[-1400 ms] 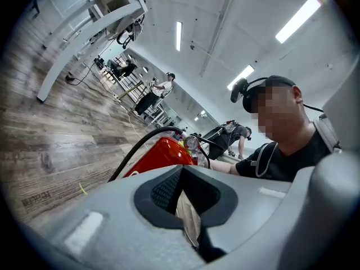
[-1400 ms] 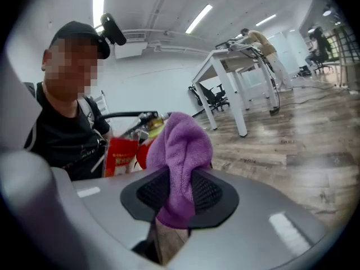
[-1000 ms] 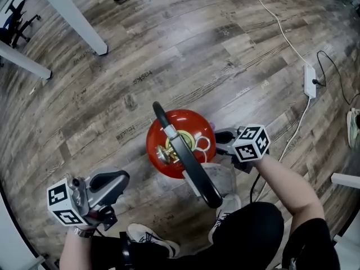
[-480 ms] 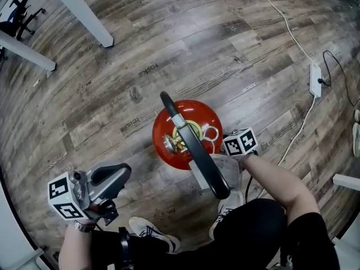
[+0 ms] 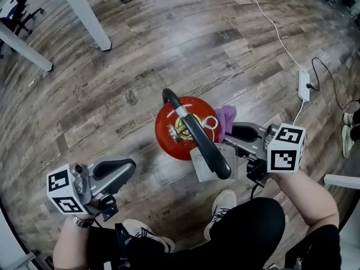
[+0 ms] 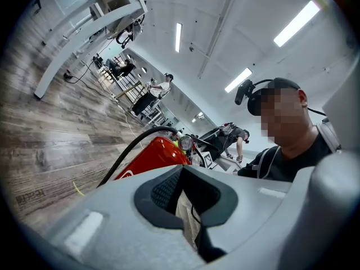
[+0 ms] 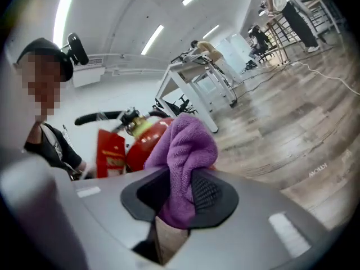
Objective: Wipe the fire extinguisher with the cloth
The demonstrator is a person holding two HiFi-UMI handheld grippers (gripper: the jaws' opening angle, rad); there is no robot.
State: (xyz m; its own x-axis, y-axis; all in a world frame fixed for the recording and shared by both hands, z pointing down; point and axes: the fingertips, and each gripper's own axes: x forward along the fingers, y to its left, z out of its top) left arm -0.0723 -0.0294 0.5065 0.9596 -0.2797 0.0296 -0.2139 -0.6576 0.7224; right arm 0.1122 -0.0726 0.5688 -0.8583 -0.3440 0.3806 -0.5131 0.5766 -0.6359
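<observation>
A red fire extinguisher (image 5: pixel 167 135) stands upright on the wood floor, seen from above, with its black handle and hose (image 5: pixel 199 142) across the top and a white tag (image 5: pixel 203 163) hanging from it. My right gripper (image 5: pixel 235 131) is shut on a purple cloth (image 5: pixel 226 120), which touches the extinguisher's right shoulder. In the right gripper view the cloth (image 7: pixel 185 145) bunches between the pads of that gripper (image 7: pixel 180 198), with the red cylinder (image 7: pixel 143 145) just behind. My left gripper (image 5: pixel 119 171) hangs apart at the lower left, open and empty; its own view shows the extinguisher (image 6: pixel 152 156) ahead.
White table legs (image 5: pixel 84 16) stand at the upper left. A power strip (image 5: pixel 304 85) with cables lies on the floor at the right. The person's shoes (image 5: pixel 222 204) are just below the extinguisher. Other people and desks show far off in the gripper views.
My right gripper has risen with the purple cloth along the extinguisher's right side, from low beside the body up to its shoulder. The left gripper has stayed in place.
</observation>
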